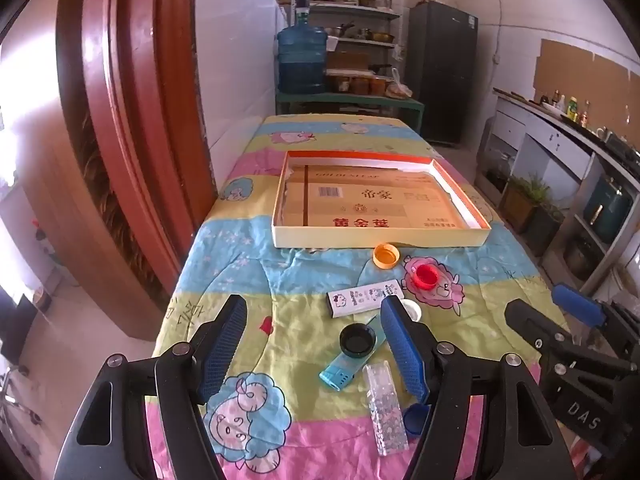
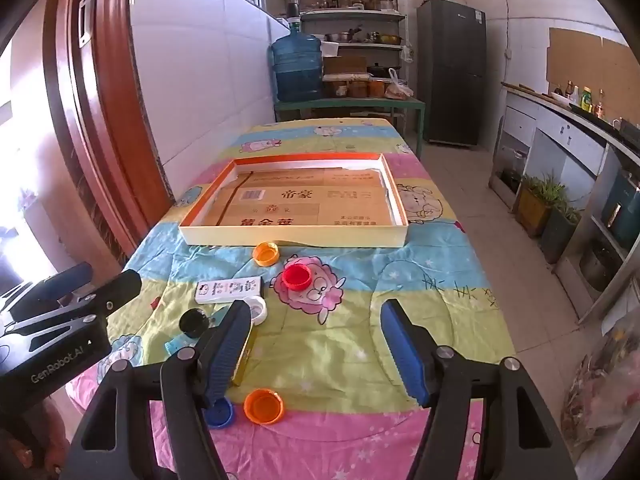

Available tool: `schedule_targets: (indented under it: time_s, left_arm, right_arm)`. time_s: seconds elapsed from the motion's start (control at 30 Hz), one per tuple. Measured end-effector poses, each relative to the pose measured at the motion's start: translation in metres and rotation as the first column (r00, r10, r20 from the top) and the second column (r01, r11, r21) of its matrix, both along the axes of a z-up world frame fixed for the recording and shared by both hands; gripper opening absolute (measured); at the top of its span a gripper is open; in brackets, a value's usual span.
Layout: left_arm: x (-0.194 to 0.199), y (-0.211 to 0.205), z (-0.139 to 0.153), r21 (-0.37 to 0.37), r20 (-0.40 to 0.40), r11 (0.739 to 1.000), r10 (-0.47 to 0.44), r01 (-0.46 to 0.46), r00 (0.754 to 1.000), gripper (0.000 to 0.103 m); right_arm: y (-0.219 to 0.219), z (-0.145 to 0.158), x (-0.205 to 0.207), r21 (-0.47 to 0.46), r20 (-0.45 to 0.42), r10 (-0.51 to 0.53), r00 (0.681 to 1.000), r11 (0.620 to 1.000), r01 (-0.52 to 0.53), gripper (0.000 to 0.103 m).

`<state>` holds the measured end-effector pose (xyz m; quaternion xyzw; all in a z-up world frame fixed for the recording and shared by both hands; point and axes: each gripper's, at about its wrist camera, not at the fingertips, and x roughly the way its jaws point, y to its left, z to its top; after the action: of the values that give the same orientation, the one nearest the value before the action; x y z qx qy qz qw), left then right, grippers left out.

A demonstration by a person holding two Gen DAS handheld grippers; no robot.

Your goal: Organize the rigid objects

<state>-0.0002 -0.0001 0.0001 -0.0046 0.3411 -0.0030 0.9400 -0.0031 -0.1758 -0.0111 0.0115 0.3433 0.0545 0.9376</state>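
Note:
A shallow cardboard tray (image 1: 380,237) (image 2: 292,236) lies on the cartoon-print tablecloth. In front of it lie a yellow-orange cap (image 1: 386,256) (image 2: 265,254), a red cap (image 1: 426,277) (image 2: 297,277), a white patterned box (image 1: 364,298) (image 2: 229,290), a white cap (image 2: 258,309), a black cap (image 1: 357,340) (image 2: 194,322), a teal lighter (image 1: 348,364), a clear patterned lighter (image 1: 386,408), a blue cap (image 1: 416,418) (image 2: 218,412) and an orange cap (image 2: 263,406). My left gripper (image 1: 312,356) is open and empty above the black cap and lighters. My right gripper (image 2: 316,356) is open and empty over bare cloth.
A red door frame (image 1: 120,120) stands left of the table. A green bench with a blue water jug (image 1: 302,60), shelves and a dark fridge (image 1: 442,72) are behind. A kitchen counter (image 1: 560,128) runs along the right; potted plants (image 2: 540,200) sit on the floor.

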Motion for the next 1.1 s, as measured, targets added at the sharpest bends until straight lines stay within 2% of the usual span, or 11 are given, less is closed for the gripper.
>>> schedule_targets:
  time_s: [0.1,0.13,0.37,1.1]
  left_arm:
    - [-0.003,-0.004,0.001,-0.008,0.012,1.000,-0.011,0.011,1.000,0.071]
    - [-0.004,0.002,0.002,-0.039,0.005,0.999,0.000,0.001,1.000,0.071]
    - [-0.010,0.002,0.002,-0.029,-0.003,0.999,0.043,-0.043,0.999,0.071]
    - [-0.012,0.003,-0.003,-0.025,-0.010,0.998,0.053,-0.053,0.999,0.071]
  right_arm:
    - [-0.001,-0.001,0.000,0.004,-0.001,-0.002,1.000,1.000,0.002,0.067]
    - [-0.001,-0.001,0.000,0.007,-0.001,-0.001,1.000,1.000,0.001,0.067]
    - [0.012,0.001,-0.006,-0.006,0.000,-0.006,1.000,1.000,0.006,0.067]
    - [0.008,-0.003,-0.007,-0.003,-0.012,0.008,1.000,1.000,-0.008,0.067]
